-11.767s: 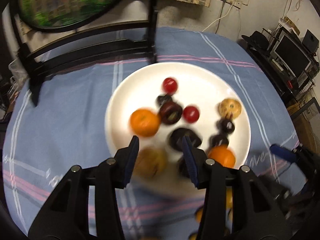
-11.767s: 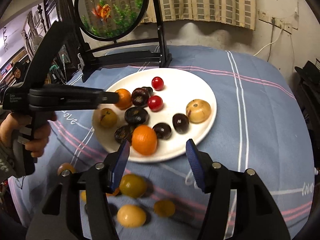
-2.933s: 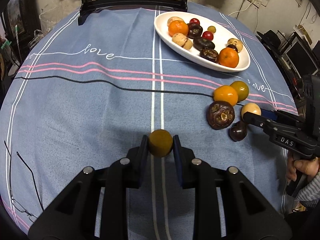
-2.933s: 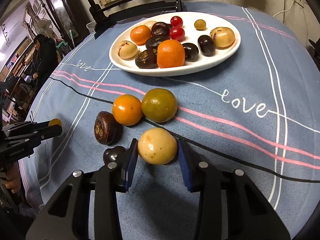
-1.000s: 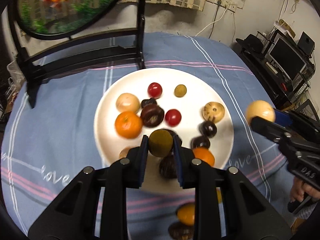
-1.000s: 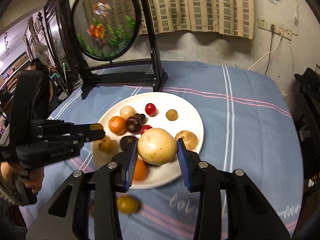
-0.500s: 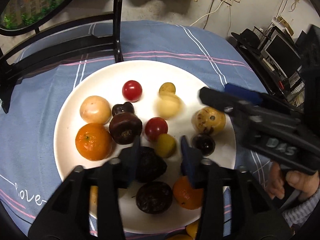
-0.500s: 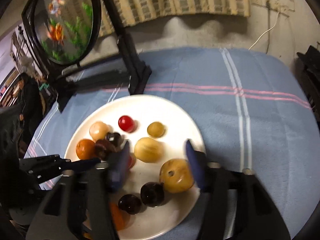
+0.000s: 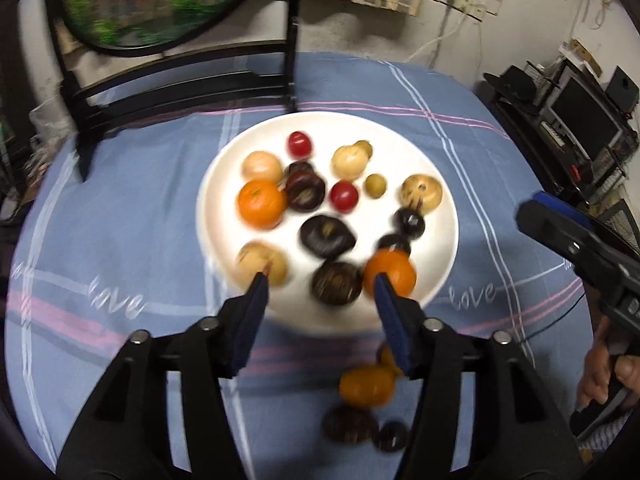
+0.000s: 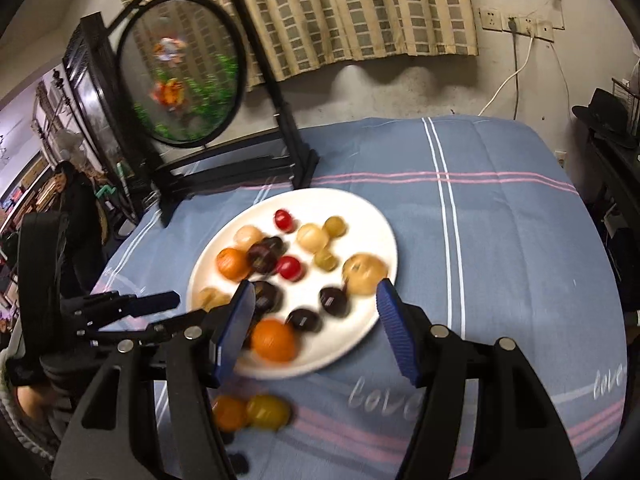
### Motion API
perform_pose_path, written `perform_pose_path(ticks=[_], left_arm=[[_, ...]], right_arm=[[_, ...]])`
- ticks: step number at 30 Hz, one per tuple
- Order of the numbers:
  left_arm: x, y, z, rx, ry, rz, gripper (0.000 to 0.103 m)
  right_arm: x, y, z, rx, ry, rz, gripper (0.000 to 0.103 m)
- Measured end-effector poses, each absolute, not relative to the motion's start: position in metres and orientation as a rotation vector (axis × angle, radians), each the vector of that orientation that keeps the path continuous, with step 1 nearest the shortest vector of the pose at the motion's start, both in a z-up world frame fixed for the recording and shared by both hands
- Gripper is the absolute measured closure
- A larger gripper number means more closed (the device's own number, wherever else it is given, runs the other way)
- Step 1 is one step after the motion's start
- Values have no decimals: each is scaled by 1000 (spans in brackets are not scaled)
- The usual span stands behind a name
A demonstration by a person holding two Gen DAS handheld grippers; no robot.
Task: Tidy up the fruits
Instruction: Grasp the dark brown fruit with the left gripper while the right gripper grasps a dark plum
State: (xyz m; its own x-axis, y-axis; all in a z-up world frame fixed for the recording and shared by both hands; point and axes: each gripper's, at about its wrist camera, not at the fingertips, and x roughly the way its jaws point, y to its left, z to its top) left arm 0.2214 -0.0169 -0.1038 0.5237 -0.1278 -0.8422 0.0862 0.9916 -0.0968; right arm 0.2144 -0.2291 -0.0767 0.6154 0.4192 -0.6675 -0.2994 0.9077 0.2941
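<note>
A white plate (image 9: 400,140) (image 10: 372,216) on the blue striped cloth holds several fruits: oranges, red, dark and pale ones. Among them lie a small olive-green fruit (image 9: 375,185) (image 10: 325,259) and a pale yellow fruit (image 9: 349,161) (image 10: 311,237). My left gripper (image 9: 319,280) hovers over the plate's near edge with its jaws opening and nothing between them. My right gripper (image 10: 315,285) is open and empty above the plate's near right side. On the cloth in front of the plate lie an orange fruit (image 9: 366,384) (image 10: 229,412), a yellow-green fruit (image 10: 267,411) and two dark fruits (image 9: 348,424).
A round painted fish screen (image 10: 180,68) on a black stand (image 9: 180,88) stands behind the plate. A desk with electronics (image 9: 580,112) is at the right. A person (image 10: 76,192) stands far off at the left. A hand (image 9: 600,380) grips the right tool.
A second ago each gripper was shut on a fruit above the plate. Both fruits now lie on the plate, and both grippers have opened wide and drawn back toward its near edge.
</note>
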Motion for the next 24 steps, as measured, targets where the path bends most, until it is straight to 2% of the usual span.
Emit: perform_pose_path(ticks=[7,24], left_arm=[[154,-4,-77,-45,965,12,23],[76,-11,-36,-19,871,54,17]], right_arm=[[143,-225,-60,123,806,466,39],[43,-229,-66,74,863,521,39]])
